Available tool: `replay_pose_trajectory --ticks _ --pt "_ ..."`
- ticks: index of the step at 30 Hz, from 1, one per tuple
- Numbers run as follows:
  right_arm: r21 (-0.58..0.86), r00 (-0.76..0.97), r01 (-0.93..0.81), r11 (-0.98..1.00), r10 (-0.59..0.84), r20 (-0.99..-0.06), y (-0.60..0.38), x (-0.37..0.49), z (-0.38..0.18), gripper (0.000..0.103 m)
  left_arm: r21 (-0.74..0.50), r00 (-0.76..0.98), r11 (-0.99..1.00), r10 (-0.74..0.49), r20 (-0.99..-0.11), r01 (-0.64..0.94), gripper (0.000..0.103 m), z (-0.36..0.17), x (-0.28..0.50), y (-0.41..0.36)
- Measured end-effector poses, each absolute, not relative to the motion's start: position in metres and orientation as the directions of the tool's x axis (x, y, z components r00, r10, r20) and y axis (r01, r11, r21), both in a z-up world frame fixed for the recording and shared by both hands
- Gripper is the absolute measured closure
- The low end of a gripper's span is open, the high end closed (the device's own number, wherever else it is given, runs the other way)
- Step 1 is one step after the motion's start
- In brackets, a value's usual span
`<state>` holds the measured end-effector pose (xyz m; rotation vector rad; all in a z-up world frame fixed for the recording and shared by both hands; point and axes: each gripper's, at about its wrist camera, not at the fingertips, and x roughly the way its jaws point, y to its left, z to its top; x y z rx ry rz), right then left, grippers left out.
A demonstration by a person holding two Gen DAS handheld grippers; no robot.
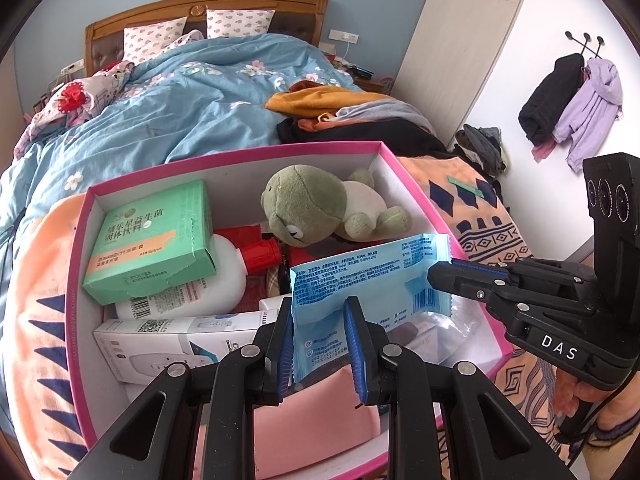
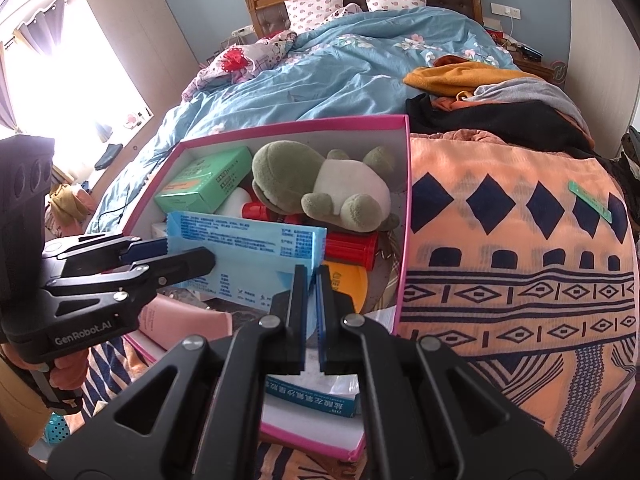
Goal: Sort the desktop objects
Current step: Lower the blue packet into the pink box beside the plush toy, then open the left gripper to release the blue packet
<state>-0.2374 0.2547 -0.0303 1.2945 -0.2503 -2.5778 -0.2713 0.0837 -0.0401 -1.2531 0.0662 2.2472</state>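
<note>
A light blue wet-wipe packet (image 1: 360, 276) hangs over the pink-rimmed box (image 1: 404, 176). My left gripper (image 1: 318, 312) has its jaws around the packet's lower edge, pressing it. My right gripper (image 1: 440, 270) is shut on the packet's right end. In the right wrist view the packet (image 2: 244, 248) spans between the right gripper (image 2: 311, 276) and the left gripper (image 2: 192, 256). The box (image 2: 406, 200) holds a green plush frog (image 1: 316, 204), a green carton (image 1: 156, 240), a white bottle with a red cap (image 1: 240, 268) and a white carton (image 1: 176, 340).
The box sits on an orange and navy patterned blanket (image 2: 520, 272) at the foot of a bed with a blue quilt (image 1: 180, 100). Piled clothes (image 1: 352, 116) lie behind the box. A small green strip (image 2: 590, 202) lies on the blanket. Coats (image 1: 572, 100) hang on the right wall.
</note>
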Motion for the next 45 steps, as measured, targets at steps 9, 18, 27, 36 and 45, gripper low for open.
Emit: replay_pose_trajectory --ticks 9,18,27,36,45 --pt "0.186 -0.560 0.138 -0.973 -0.231 -0.796 0.248 -0.246 -0.038 0.098 -0.217 -0.397 -0.847 0.435 -0.808 -0.485 0.079 -0.047 -0.278 0.087" --pt "0.172 -0.549 0.126 -0.977 -0.213 -0.808 0.251 -0.253 -0.044 0.098 -0.212 -0.389 -0.850 0.424 -0.818 -0.482 0.079 -0.054 -0.284 0.093" --pt "0.132 -0.536 0.120 -0.984 -0.176 -0.825 0.248 -0.256 -0.052 0.098 -0.201 -0.387 -0.854 0.412 -0.825 -0.480 0.077 -0.059 -0.287 0.098" --pt "0.080 -0.542 0.117 -0.990 -0.131 -0.830 0.241 -0.258 -0.054 0.098 -0.185 -0.397 -0.853 0.406 -0.823 -0.488 0.069 -0.060 -0.285 0.103" --pt "0.049 -0.563 0.098 -0.994 -0.096 -0.821 0.241 -0.260 -0.051 0.091 -0.161 -0.444 -0.859 0.401 -0.801 -0.486 0.048 -0.053 -0.282 0.103"
